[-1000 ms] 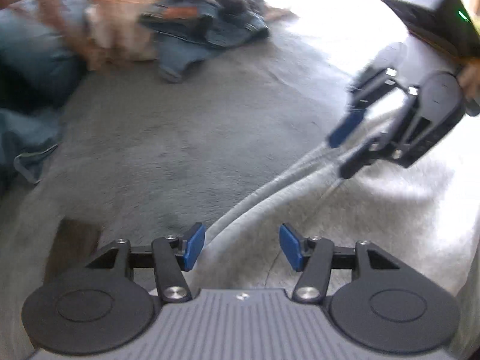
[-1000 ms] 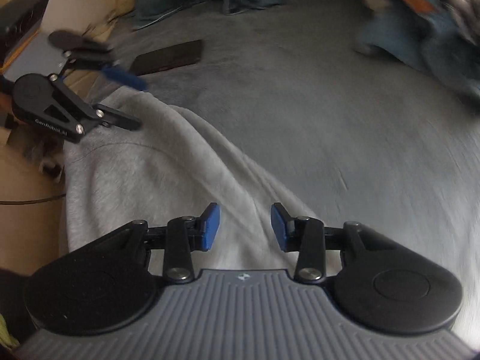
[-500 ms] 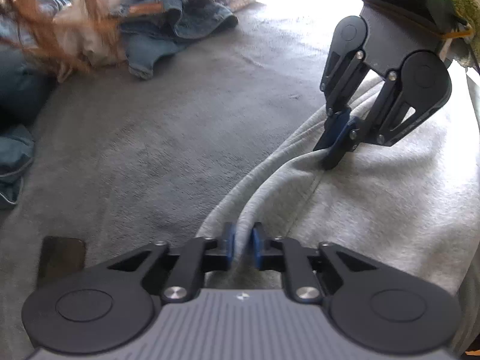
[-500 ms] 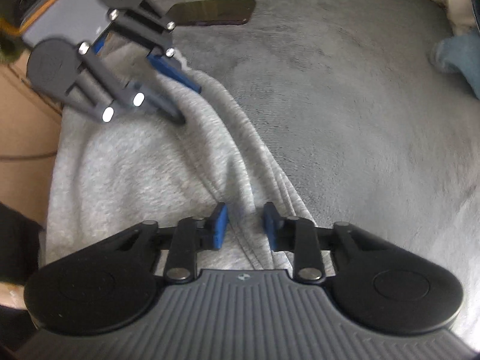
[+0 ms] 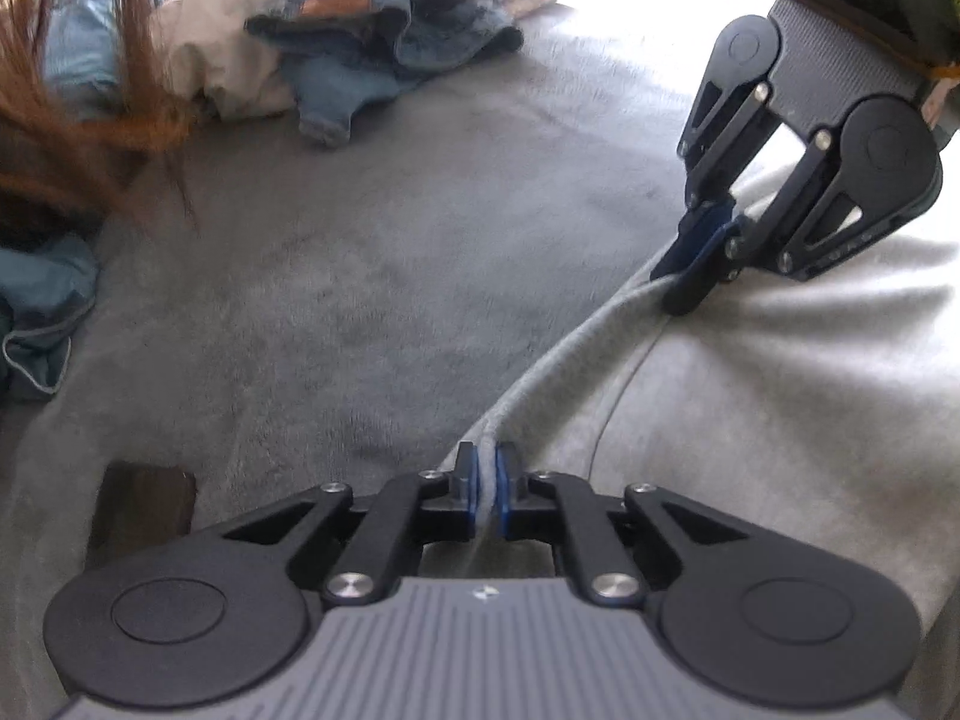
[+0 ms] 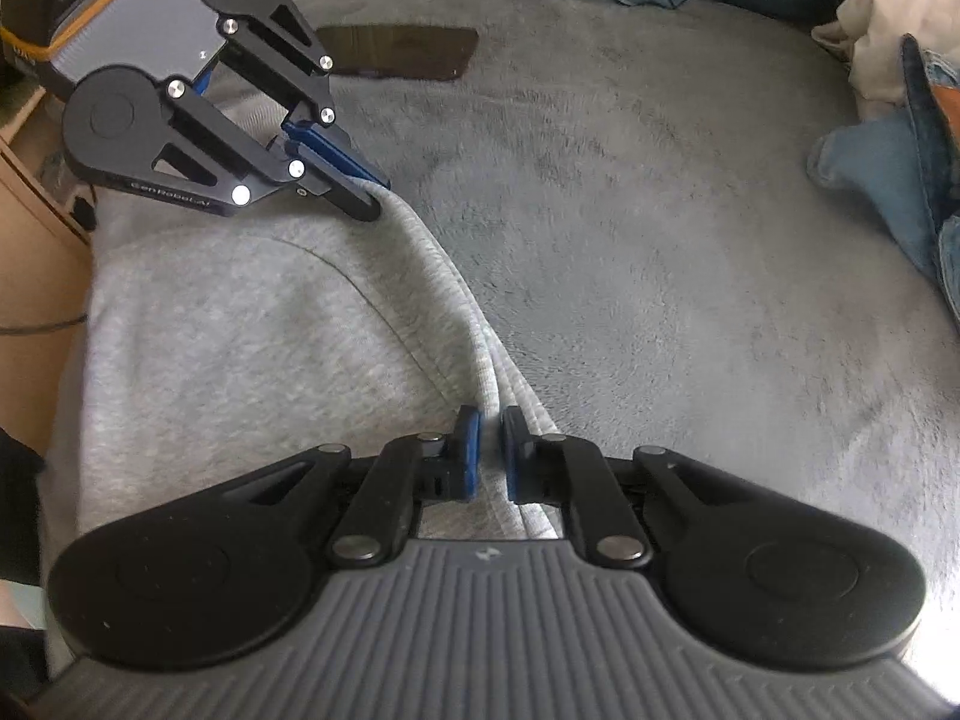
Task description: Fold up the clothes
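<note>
A light grey sweat garment (image 5: 750, 420) lies on a grey plush blanket (image 5: 360, 240), its thick folded edge running diagonally between both grippers. My left gripper (image 5: 487, 474) is shut on the near end of that edge, with fabric pinched between its blue pads. In the right wrist view the left gripper (image 6: 360, 192) bites the edge at the far left. My right gripper (image 6: 491, 426) has its jaws closing, and the edge of the grey garment (image 6: 240, 330) is squeezed between the pads. From the left wrist view the right gripper (image 5: 684, 282) clamps the edge at the upper right.
A heap of denim clothes (image 5: 372, 30) and a cream cloth (image 5: 228, 60) lie at the back. A dark phone (image 6: 396, 51) rests on the blanket beyond the left gripper. Blue garments (image 5: 36, 312) sit at the left. A person's hair (image 5: 60, 90) hangs in. Wooden furniture (image 6: 30, 210) borders the bed.
Both grippers went from open to closed on the garment's folded edge. The right gripper came in to the edge; the left one sank onto it.
</note>
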The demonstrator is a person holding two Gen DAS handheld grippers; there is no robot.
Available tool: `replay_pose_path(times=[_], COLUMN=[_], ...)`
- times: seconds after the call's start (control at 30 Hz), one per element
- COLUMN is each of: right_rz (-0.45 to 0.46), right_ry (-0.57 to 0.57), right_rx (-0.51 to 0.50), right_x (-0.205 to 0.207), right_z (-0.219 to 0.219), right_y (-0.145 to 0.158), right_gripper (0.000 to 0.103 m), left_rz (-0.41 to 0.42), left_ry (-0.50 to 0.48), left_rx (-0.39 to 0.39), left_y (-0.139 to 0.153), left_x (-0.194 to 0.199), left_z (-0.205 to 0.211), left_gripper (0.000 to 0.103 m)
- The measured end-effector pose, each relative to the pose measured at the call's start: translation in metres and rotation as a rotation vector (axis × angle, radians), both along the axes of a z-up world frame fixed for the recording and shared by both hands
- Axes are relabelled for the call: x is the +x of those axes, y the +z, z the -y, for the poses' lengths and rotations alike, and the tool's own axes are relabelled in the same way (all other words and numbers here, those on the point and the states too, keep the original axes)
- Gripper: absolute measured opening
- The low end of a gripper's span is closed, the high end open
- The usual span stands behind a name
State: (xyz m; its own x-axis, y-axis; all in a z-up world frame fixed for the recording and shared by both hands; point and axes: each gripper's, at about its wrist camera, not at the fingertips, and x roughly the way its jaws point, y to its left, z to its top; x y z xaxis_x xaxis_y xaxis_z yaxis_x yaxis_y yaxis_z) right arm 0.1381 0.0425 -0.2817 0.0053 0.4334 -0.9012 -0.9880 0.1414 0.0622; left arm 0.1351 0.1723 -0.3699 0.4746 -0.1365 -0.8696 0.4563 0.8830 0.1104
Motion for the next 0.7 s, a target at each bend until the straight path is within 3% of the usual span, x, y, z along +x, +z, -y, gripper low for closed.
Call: replay_pose_path(times=[0.13, 0.23, 0.3, 0.37, 0.43, 0.53, 0.7], right_rz=[-0.018, -0.036, -0.043, -0.044, -0.038, -0.003, 0.083], right_ry=[-0.045, -0.11, -0.164, -0.221, -0.273, -0.357, -0.44], right_rx=[0.006, 0.03, 0.048, 0.071, 0.102, 0.152, 0.159], right_x=[0.003, 0.004, 0.003, 0.001, -0.002, -0.008, -0.017], right_z=[0.0, 0.001, 0.003, 0.004, 0.009, 0.019, 0.078], right_y=[-0.014, -0.019, -0.021, -0.024, -0.024, -0.016, 0.017], right_gripper=[0.007, 0.008, 0.008, 0.009, 0.01, 0.021, 0.027], left_rz=[0.011, 0.066, 0.043, -0.003, -0.054, -0.093, -0.128], left_ry=[0.051, 0.057, 0.039, -0.01, -0.058, -0.033, -0.001], left_rx=[-0.015, -0.111, -0.178, -0.198, -0.162, -0.146, -0.192], left_y=[0.017, 0.042, 0.046, 0.036, 0.019, 0.001, 0.0], left_x=[-0.001, -0.002, 0.001, 0.005, 0.008, 0.012, 0.018], left_z=[0.002, 0.005, 0.015, 0.033, 0.052, 0.058, 0.049], left_gripper=[0.022, 0.024, 0.026, 0.026, 0.027, 0.029, 0.029])
